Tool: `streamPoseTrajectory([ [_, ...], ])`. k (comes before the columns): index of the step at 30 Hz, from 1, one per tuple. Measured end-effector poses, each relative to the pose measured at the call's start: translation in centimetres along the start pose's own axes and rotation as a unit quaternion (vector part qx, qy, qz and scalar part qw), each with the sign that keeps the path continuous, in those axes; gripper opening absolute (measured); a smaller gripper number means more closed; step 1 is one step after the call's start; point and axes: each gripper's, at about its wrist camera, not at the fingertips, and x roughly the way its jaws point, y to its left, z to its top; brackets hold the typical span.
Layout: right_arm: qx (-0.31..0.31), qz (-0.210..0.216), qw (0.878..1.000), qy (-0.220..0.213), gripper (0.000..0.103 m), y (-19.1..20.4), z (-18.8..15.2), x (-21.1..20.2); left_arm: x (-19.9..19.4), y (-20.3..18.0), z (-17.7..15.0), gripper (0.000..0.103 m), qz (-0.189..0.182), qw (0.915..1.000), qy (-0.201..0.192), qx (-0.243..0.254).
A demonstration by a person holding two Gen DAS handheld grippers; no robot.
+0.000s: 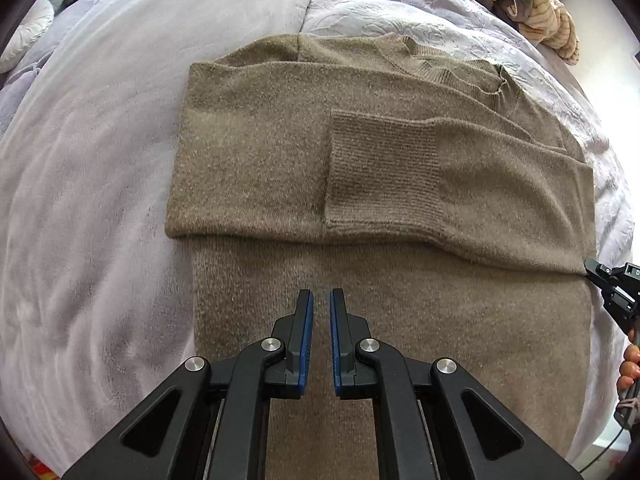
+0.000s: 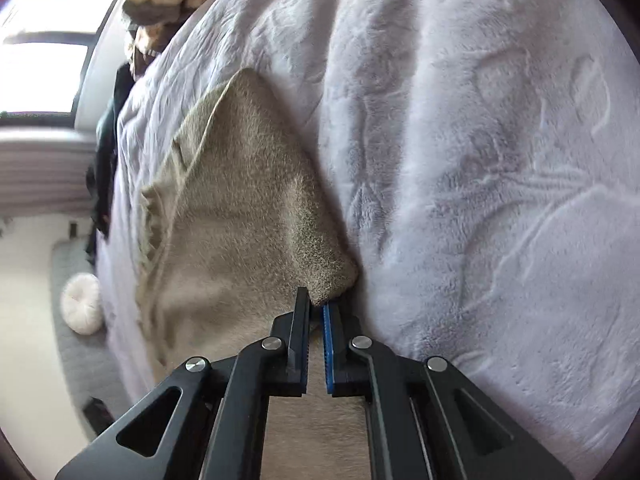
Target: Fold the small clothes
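A brown knit sweater [image 1: 320, 152] lies flat on a lilac bedspread [image 1: 92, 184], both sleeves folded across the chest, a ribbed cuff [image 1: 384, 168] on top. My left gripper [image 1: 321, 300] hovers above the sweater's lower body, jaws nearly closed with a small gap, holding nothing. My right gripper [image 2: 316, 304] is shut on the sweater's edge [image 2: 332, 284], at the fold of the sleeve; the fabric [image 2: 240, 200] is pinched between its blue pads. The right gripper also shows at the right edge of the left wrist view [image 1: 612, 288], at the sweater's right side.
A heap of striped beige and dark clothes [image 1: 532, 4] lies at the bed's far right corner. A white round cushion [image 2: 82, 304] sits on the floor beside the bed. A window [image 2: 44, 48] is at the far left of the right wrist view.
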Motion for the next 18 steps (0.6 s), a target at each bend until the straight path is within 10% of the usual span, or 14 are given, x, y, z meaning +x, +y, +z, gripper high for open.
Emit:
streamPoseTrajectory([
  [18, -0.088, -0.055, 0.994, 0.028, 0.009, 3.2, -4.4, -4.3, -2.2, -2.6, -1.0, 0.009, -0.001, 0.9999, 0.005, 0.014],
])
